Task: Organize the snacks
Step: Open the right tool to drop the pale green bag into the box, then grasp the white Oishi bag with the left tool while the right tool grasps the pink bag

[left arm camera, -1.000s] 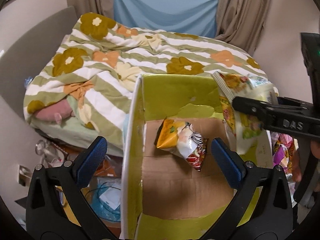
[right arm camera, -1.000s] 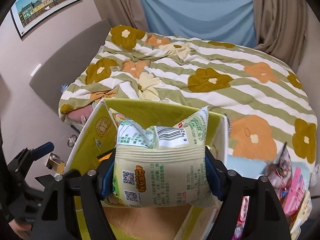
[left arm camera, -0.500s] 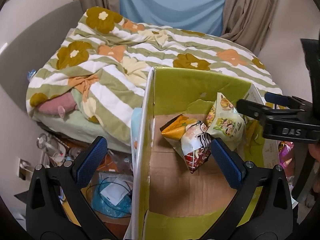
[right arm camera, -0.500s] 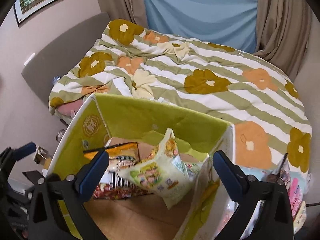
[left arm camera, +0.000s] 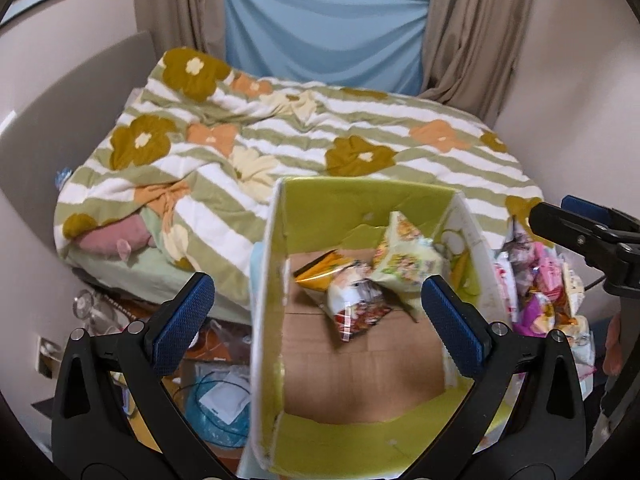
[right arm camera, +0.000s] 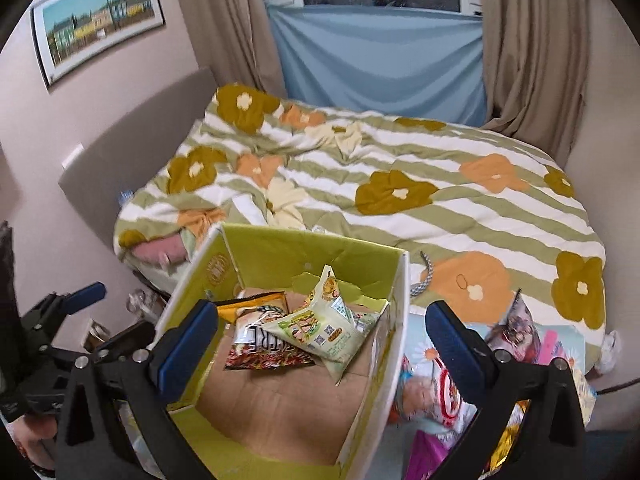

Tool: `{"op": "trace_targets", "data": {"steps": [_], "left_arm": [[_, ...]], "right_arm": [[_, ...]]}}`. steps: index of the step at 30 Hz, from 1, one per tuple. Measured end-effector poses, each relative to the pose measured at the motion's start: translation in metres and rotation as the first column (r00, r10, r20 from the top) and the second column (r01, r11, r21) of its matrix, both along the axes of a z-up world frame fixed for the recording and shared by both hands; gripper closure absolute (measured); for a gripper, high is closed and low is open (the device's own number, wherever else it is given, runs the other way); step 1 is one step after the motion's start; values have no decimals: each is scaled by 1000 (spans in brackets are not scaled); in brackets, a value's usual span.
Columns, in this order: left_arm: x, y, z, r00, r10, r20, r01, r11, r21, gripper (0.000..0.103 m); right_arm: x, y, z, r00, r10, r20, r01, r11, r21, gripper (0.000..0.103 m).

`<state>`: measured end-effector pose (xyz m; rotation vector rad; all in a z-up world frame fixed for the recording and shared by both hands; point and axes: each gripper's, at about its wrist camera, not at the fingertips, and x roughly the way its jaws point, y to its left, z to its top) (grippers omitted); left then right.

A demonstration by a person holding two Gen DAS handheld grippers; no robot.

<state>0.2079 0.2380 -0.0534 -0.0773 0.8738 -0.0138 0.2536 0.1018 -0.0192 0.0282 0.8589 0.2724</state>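
An open cardboard box with yellow-green walls [left arm camera: 320,216] [right arm camera: 280,252] stands by the bed. Inside lie a pale green snack bag [left arm camera: 404,260] [right arm camera: 324,328] and an orange, white and red snack bag [left arm camera: 352,300] [right arm camera: 260,344], touching. My left gripper [left arm camera: 318,316] is open and empty above the box. My right gripper [right arm camera: 322,340] is open and empty, above the box's right wall; it also shows in the left wrist view [left arm camera: 584,232]. A pile of loose snack bags [left arm camera: 536,280] [right arm camera: 432,400] lies to the right of the box.
A bed with a flowered green-striped duvet [right arm camera: 400,184] fills the space behind the box. Clutter with a blue item and cables [left arm camera: 216,400] lies on the floor left of the box. Curtains and a blue cloth [right arm camera: 380,52] hang behind.
My right gripper opened and let go of the pale green bag, which dropped into the box against the other bag. The right gripper then drew back to the right.
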Motion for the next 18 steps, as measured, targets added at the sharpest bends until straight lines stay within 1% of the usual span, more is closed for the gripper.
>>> {"op": "trace_targets", "data": {"steps": [4,7,9,14,18], "left_arm": [[-16,-30,15,999,-44,24,44,999,-1,0],[-31,-59,24,995,-83,51,83,997,0,0],[-42,-84,28,992,-109,65,109,994,1,0],[-63,-139,25,986,-153,63,155,988,-26,0],[-80,-194,16,980,-194,41,195,980,-28,0]], "right_arm": [[-27,-22,16,999,-27,28,26,999,28,0],[-51,-48,27,997,-53,51,51,998,36,0],[-72,-73,33,995,-71,71,69,997,37,0],[-111,-130,36,991,-113,78,114,993,-3,0],[-140,-179,28,988,-141,63,143,989,-29,0]]}}
